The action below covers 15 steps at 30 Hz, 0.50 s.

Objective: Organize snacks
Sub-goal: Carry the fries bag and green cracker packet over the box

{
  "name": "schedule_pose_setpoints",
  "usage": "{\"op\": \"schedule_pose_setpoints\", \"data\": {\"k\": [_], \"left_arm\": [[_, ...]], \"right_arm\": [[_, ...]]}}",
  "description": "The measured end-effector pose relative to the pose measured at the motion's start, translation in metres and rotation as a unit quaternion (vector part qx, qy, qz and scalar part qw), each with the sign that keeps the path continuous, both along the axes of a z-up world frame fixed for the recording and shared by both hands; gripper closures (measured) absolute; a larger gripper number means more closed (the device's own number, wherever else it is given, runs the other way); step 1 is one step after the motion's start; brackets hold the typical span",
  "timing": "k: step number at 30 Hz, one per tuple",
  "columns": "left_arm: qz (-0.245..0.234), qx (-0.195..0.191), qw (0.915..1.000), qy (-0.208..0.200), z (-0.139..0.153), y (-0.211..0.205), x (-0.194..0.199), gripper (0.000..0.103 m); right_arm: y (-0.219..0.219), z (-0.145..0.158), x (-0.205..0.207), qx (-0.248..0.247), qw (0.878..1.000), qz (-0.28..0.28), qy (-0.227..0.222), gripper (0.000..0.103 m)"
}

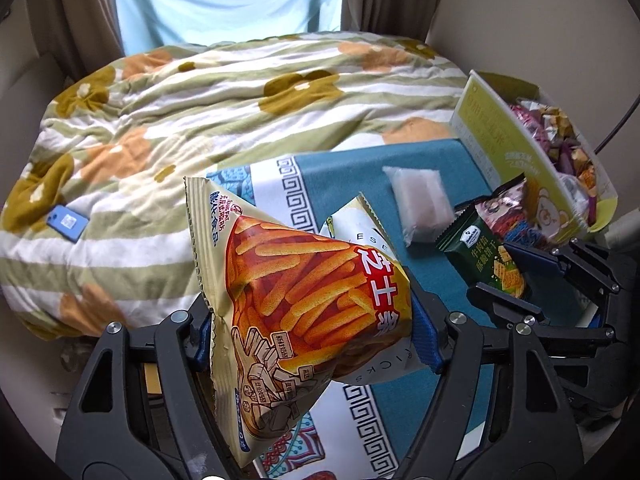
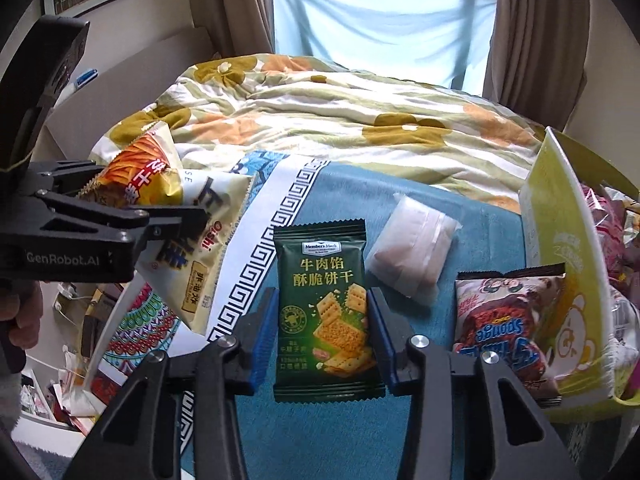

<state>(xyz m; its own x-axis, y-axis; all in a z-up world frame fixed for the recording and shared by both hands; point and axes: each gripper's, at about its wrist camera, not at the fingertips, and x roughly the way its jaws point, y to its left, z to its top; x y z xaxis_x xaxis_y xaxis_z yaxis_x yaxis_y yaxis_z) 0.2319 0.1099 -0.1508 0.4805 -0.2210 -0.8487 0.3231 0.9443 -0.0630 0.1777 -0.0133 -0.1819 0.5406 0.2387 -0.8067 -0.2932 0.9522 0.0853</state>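
Observation:
My left gripper (image 1: 316,344) is shut on an orange cheese-stick snack bag (image 1: 304,292) and holds it above the blue patterned cloth (image 1: 424,168); the bag also shows in the right wrist view (image 2: 136,176), with a white Oishi bag (image 2: 200,256) under it. My right gripper (image 2: 322,340) is shut on a green beef cracker packet (image 2: 324,308), which also shows in the left wrist view (image 1: 484,256). A clear white pouch (image 2: 412,248) and a brown Sponge snack bag (image 2: 504,320) lie on the cloth. A yellow-green box (image 2: 560,248) at the right holds several snacks.
A flowered quilt (image 1: 200,112) covers the bed beyond the cloth. A blue phone (image 1: 66,222) lies on the quilt at the left. Curtains and a window are behind. Clutter lies on the floor at lower left (image 2: 80,360).

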Motion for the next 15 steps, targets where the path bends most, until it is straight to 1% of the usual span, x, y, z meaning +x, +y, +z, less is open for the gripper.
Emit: {"op": "schedule_pose_setpoints", "data": {"k": [4, 6, 9, 12, 15], "left_arm": [[-0.020, -0.022, 0.9995, -0.013, 0.037, -0.017, 0.004, 0.031], [-0.032, -0.032, 0.9986, -0.027, 0.055, -0.028, 0.005, 0.031], [-0.047, -0.035, 0.9969, -0.053, 0.080, -0.049, 0.004, 0.031], [-0.056, -0.044, 0.9948, -0.072, 0.100, -0.076, 0.002, 0.031], [-0.062, -0.054, 0.9932, -0.083, 0.113, -0.111, 0.001, 0.031]], "right_arm": [[-0.014, 0.039, -0.008, 0.015, 0.999, -0.035, -0.006, 0.063], [-0.026, 0.058, -0.013, 0.026, 0.998, -0.062, -0.006, 0.063], [-0.054, 0.083, -0.019, 0.053, 0.993, -0.104, -0.015, 0.063], [-0.084, 0.107, -0.025, 0.060, 0.989, -0.131, -0.043, 0.063], [-0.116, 0.128, -0.029, 0.055, 0.985, -0.150, -0.067, 0.063]]}}
